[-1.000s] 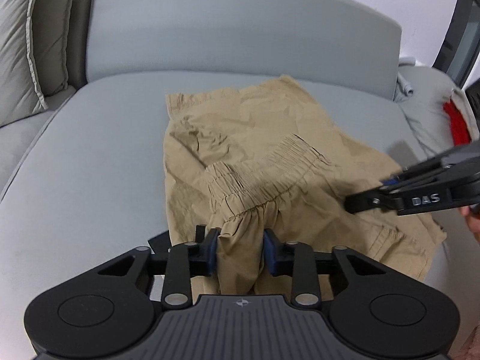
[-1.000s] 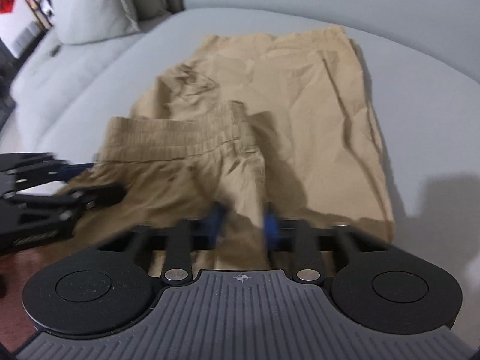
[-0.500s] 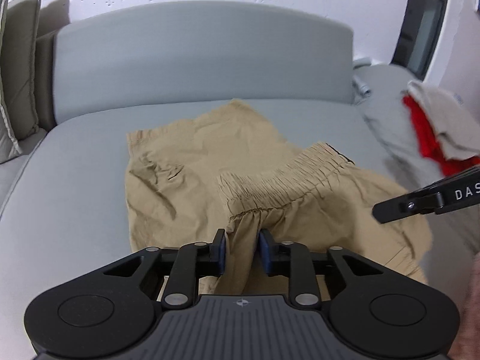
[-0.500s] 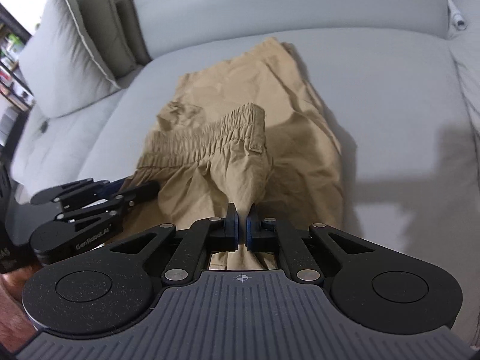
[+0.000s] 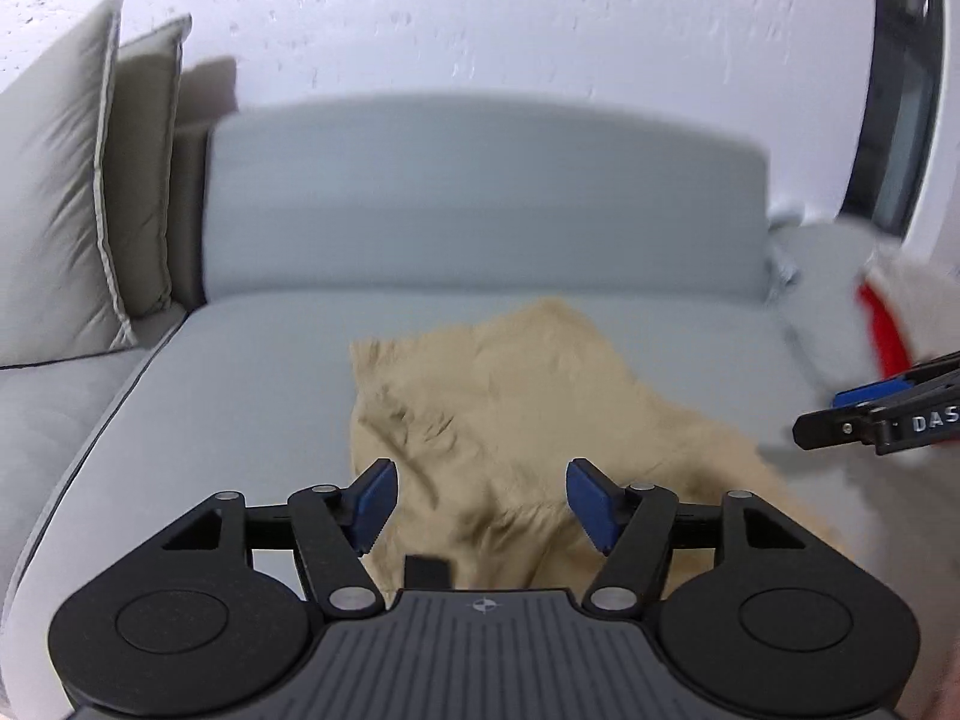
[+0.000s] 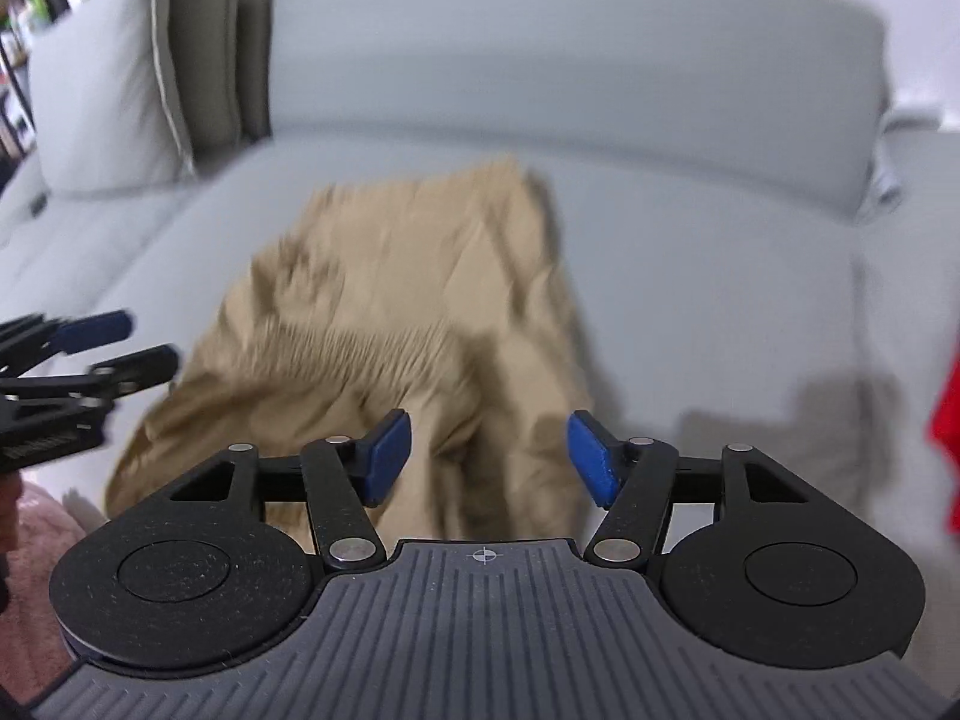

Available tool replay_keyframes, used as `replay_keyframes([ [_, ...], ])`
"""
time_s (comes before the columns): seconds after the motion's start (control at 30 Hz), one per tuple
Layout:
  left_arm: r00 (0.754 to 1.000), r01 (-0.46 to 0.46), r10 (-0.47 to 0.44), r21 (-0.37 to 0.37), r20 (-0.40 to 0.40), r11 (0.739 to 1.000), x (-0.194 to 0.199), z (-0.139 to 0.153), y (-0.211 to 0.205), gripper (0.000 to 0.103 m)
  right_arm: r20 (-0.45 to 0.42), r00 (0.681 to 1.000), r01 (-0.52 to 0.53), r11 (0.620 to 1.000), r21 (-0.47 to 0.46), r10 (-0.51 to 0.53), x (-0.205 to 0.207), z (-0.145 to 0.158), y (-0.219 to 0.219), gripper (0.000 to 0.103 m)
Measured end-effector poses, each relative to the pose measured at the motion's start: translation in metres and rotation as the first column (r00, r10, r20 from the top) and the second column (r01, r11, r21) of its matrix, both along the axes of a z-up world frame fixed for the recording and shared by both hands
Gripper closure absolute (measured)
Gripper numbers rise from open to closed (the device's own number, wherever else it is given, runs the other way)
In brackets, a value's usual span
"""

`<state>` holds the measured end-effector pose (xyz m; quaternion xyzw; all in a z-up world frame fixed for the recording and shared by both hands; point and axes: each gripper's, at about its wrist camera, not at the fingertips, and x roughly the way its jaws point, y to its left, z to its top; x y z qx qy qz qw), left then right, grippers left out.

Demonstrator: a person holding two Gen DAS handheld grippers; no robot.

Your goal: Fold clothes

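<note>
Tan shorts [image 5: 516, 420] lay crumpled on the grey sofa [image 5: 240, 396], beyond the left gripper [image 5: 480, 504] and right gripper [image 6: 489, 456], whose jaws were opening, free of cloth

Both wrist views close, angled down, sharing tan garment [image 5: 510, 420] on sofa [image 5: 480, 204]

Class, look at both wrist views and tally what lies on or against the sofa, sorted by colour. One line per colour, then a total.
Tan: 1, the shorts
Red: 1, a garment at the right edge
Pale grey: 2, the cushions
Total: 4
</note>
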<state>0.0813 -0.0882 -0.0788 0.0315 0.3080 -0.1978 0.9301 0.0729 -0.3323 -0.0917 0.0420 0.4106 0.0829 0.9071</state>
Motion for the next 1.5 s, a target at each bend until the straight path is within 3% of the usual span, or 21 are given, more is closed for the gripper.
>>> replay_keyframes([
  [0.07, 0.994, 0.086, -0.087, -0.016, -0.061, 0.996, -0.004, -0.004, -0.005, 0.077, 0.001, 0.998, -0.064, 0.997, 0.041, 0.064, -0.007, 0.005, 0.000, 0.069],
  [0.1, 0.988, 0.123, -0.124, -0.019, -0.092, 0.992, -0.004, -0.008, -0.009, 0.083, -0.012, 0.995, -0.100, 0.994, 0.043, 0.101, -0.009, 0.002, 0.006, 0.086],
  [0.2, 0.974, 0.170, -0.156, 0.078, -0.165, 0.982, -0.003, -0.030, -0.023, 0.092, -0.057, 0.977, -0.205, 0.979, 0.016, 0.206, -0.011, -0.013, 0.027, 0.092],
  [0.27, 0.971, 0.153, -0.120, 0.153, -0.205, 0.976, 0.002, -0.046, -0.026, 0.093, -0.102, 0.957, -0.272, 0.962, -0.005, 0.270, -0.014, -0.026, 0.039, 0.092],
  [0.37, 0.972, 0.114, -0.068, 0.199, -0.223, 0.973, 0.011, -0.060, -0.022, 0.092, -0.161, 0.940, -0.307, 0.952, -0.017, 0.300, -0.019, -0.036, 0.036, 0.089],
  [0.43, 0.973, 0.090, -0.045, 0.192, -0.228, 0.977, 0.017, -0.064, -0.019, 0.088, -0.168, 0.942, -0.293, 0.956, -0.001, 0.289, -0.025, -0.030, 0.023, 0.075],
  [0.5, 0.976, 0.073, -0.023, 0.226, -0.215, 0.971, 0.020, -0.067, -0.021, 0.087, -0.177, 0.949, -0.274, 0.960, -0.055, 0.261, -0.030, -0.027, 0.014, 0.073],
  [0.57, 0.977, 0.060, -0.009, 0.230, -0.215, 0.971, 0.020, -0.067, -0.022, 0.088, -0.219, 0.958, -0.239, 0.941, -0.240, 0.187, -0.036, -0.028, 0.001, 0.075],
  [0.63, 0.980, 0.065, -0.026, 0.193, -0.197, 0.979, 0.011, -0.056, -0.023, 0.088, -0.200, 0.965, -0.208, 0.961, -0.181, 0.171, -0.042, -0.024, -0.011, 0.088],
  [0.73, 0.980, 0.094, -0.065, 0.149, -0.188, 0.984, -0.004, -0.048, -0.023, 0.087, -0.146, 0.964, -0.228, 0.973, -0.030, 0.222, -0.053, -0.016, -0.016, 0.090],
  [0.87, 0.976, 0.058, -0.005, 0.237, -0.218, 0.970, 0.006, -0.070, -0.029, 0.087, -0.166, 0.943, -0.305, 0.947, -0.097, 0.287, -0.049, -0.038, 0.012, 0.092],
  [0.9, 0.973, 0.041, 0.016, 0.243, -0.229, 0.969, 0.012, -0.075, -0.029, 0.088, -0.198, 0.945, -0.293, 0.944, -0.154, 0.261, -0.044, -0.050, 0.014, 0.098],
  [0.93, 0.971, 0.024, 0.037, 0.249, -0.236, 0.968, 0.017, -0.079, -0.028, 0.089, -0.231, 0.946, -0.277, 0.936, -0.216, 0.227, -0.039, -0.063, 0.015, 0.094],
  [1.0, 0.970, 0.021, 0.042, 0.254, -0.240, 0.967, 0.021, -0.079, -0.030, 0.089, -0.264, 0.954, -0.225, 0.926, -0.304, 0.145, -0.034, -0.075, 0.007, 0.096],
  [1.07, 0.970, 0.028, 0.033, 0.249, -0.239, 0.968, 0.022, -0.076, -0.031, 0.088, -0.259, 0.961, -0.162, 0.951, -0.264, 0.092, -0.037, -0.063, -0.012, 0.096],
  [1.13, 0.971, 0.044, 0.012, 0.225, -0.238, 0.973, 0.017, -0.071, -0.031, 0.088, -0.252, 0.963, -0.144, 0.974, -0.174, 0.097, -0.043, -0.047, -0.027, 0.085],
  [1.27, 0.970, 0.060, -0.011, 0.196, -0.241, 0.979, 0.010, -0.067, -0.029, 0.087, -0.185, 0.968, -0.176, 0.984, -0.024, 0.169, -0.055, -0.033, -0.034, 0.080],
  [1.33, 0.970, 0.061, -0.006, 0.221, -0.242, 0.973, 0.010, -0.071, -0.028, 0.086, -0.184, 0.966, -0.188, 0.982, -0.027, 0.180, -0.055, -0.035, -0.033, 0.070],
  [1.5, 0.966, 0.038, 0.027, 0.244, -0.259, 0.969, 0.020, -0.078, -0.028, 0.086, -0.205, 0.957, -0.203, 0.979, 0.025, 0.204, -0.041, -0.059, -0.029, 0.071],
])
